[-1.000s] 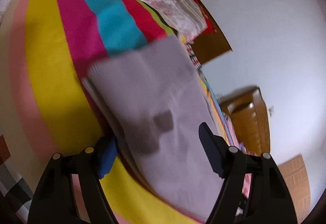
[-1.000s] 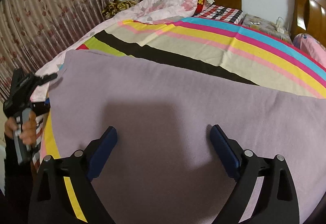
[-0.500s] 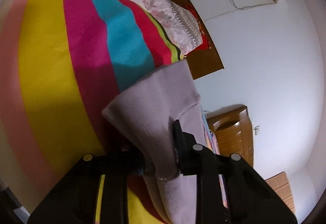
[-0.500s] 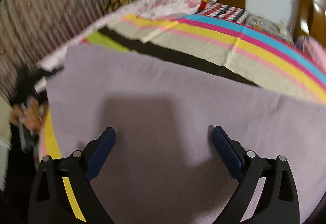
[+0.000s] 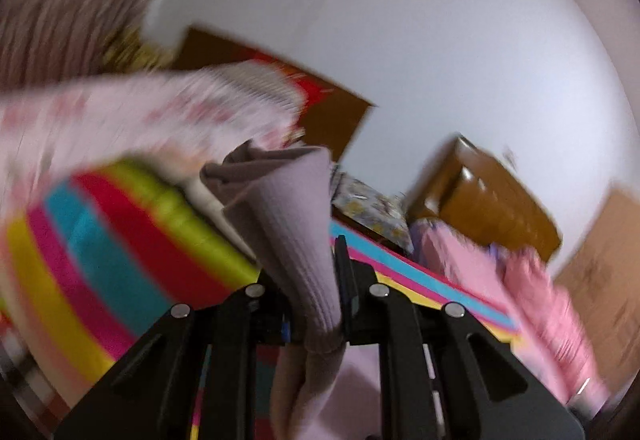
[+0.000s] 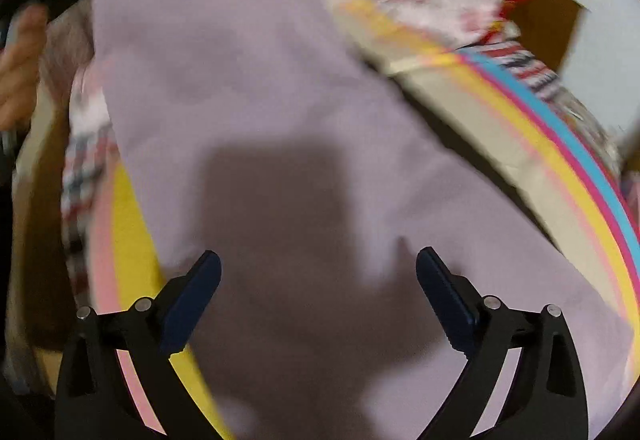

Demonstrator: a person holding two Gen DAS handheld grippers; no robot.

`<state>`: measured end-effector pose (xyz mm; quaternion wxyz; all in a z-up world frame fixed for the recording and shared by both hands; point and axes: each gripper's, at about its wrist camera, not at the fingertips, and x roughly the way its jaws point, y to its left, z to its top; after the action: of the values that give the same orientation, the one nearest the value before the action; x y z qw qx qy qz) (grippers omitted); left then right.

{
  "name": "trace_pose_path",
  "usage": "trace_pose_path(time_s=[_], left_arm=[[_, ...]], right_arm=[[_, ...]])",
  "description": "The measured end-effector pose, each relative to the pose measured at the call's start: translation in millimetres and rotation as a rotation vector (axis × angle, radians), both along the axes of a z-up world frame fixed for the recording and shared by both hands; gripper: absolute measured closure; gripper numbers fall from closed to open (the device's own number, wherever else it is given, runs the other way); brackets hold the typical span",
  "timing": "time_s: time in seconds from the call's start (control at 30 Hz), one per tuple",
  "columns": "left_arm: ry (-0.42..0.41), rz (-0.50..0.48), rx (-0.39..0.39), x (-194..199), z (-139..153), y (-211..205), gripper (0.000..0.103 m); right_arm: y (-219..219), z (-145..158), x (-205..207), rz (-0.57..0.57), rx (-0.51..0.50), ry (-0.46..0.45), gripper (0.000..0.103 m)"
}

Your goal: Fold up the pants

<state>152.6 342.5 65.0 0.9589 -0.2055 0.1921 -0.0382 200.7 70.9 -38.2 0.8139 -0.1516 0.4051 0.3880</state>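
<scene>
The pants (image 6: pixel 304 160) are a wide sheet of pale lilac cloth spread across the striped blanket (image 6: pixel 532 144) on the bed, and in my right wrist view they fill most of the picture, running from the upper left down to the lower right. One end of them is bunched and lifted: in my left wrist view that ribbed lilac end (image 5: pixel 296 224) stands up as a cone out of my left gripper (image 5: pixel 316 300), whose fingers are pressed tight together with the cloth pinched between them. My right gripper (image 6: pixel 318 288) hangs over the flat part of the pants with its two blue-padded fingers spread wide, nothing between them, and its shadow falls dark on the cloth just ahead. At the far left edge of the right wrist view I can see my left hand (image 6: pixel 20 68). Beyond the pants lie a pink floral quilt (image 5: pixel 132 116), a red pillow (image 5: pixel 316 92) against the brown headboard (image 5: pixel 340 120), and a second brown headboard (image 5: pixel 488 200) to the right below a white wall (image 5: pixel 440 40). Both views are blurred.
</scene>
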Motion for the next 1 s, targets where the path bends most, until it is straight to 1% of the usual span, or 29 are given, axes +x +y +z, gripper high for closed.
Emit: trace_pose_path(time_s=[0.03,0.07,0.1,0.13,0.17,0.23,0.27,0.3,0.37,0.4,0.43,0.47,0.5,0.53,0.57,0.6,0.63,0.67,0.7,0.73,0.77,0.83,0.87,0.9,1.0], left_arm=[[-0.022,-0.047,0.056,1,14,-30,0.087],[-0.040,-0.092,0.100,2,23,-57,0.087],[-0.057,-0.142,0.148,0,28,-86,0.087],[-0.071,-0.210,0.203,-1,30,-126,0.086],[-0.077,-0.269,0.236,0,28,-157,0.086],[-0.066,-0.398,0.258,3,14,-219,0.086],[-0.054,-0.438,0.269,4,8,-241,0.086],[-0.016,-0.507,0.302,8,-13,-282,0.086],[0.056,-0.572,0.360,13,-45,-328,0.084],[0.138,-0.607,0.426,20,-73,-359,0.082],[0.204,-0.629,0.458,24,-93,-375,0.081],[0.299,-0.676,0.456,27,-117,-389,0.079],[0.321,-0.700,0.425,24,-124,-391,0.075],[0.297,-0.696,0.412,17,-122,-388,0.063],[0.293,-0.696,0.406,14,-119,-384,0.037],[0.273,-0.688,0.384,8,-108,-375,0.025],[0.230,-0.671,0.359,0,-97,-363,0.013],[0.178,-0.647,0.339,-10,-85,-349,0.006],[0.125,-0.613,0.333,-19,-72,-332,0.003],[0.091,-0.565,0.343,-26,-64,-314,0.002],[0.084,-0.528,0.356,-28,-61,-304,0.002],[0.115,-0.406,0.408,-30,-64,-271,0.002],[0.129,-0.370,0.419,-30,-67,-259,0.002],[0.159,-0.326,0.429,-30,-74,-243,0.002],[0.233,-0.261,0.398,-34,-92,-205,0.002]], right_arm=[[-25,12,-4,-0.058,0.087,-0.020,0.010],[-60,26,-6,-0.145,0.191,-0.040,0.007],[-86,33,-7,-0.218,0.252,-0.053,0.006],[-125,39,-8,-0.321,0.314,-0.057,0.006],[-151,43,-8,-0.386,0.340,-0.055,0.006],[-222,50,-12,-0.572,0.384,-0.070,0.006],[-264,54,-21,-0.683,0.414,-0.092,0.006],[-289,57,-29,-0.748,0.437,-0.107,0.006],[-345,60,-50,-0.897,0.500,-0.135,0.006],[-373,60,-63,-0.970,0.540,-0.141,0.006],[-393,60,-73,-1.015,0.565,-0.139,0.006],[-406,59,-81,-1.045,0.575,-0.137,0.006],[-412,59,-87,-1.061,0.579,-0.139,0.006],[-416,58,-93,-1.061,0.581,-0.134,0.006],[-419,56,-99,-1.052,0.582,-0.124,0.006],[-415,51,-99,-1.026,0.581,-0.094,0.006],[-407,43,-97,-0.996,0.575,-0.053,0.006],[-401,36,-96,-0.973,0.570,-0.021,0.006],[-388,25,-93,-0.928,0.563,0.034,0.006],[-373,15,-89,-0.879,0.558,0.090,0.006],[-356,7,-85,-0.829,0.552,0.147,0.008],[-328,-4,-79,-0.754,0.541,0.221,0.018],[-316,-9,-80,-0.715,0.539,0.256,0.021],[-299,-13,-77,-0.670,0.539,0.299,0.022],[-262,-23,-75,-0.606,0.497,0.405,0.025]])
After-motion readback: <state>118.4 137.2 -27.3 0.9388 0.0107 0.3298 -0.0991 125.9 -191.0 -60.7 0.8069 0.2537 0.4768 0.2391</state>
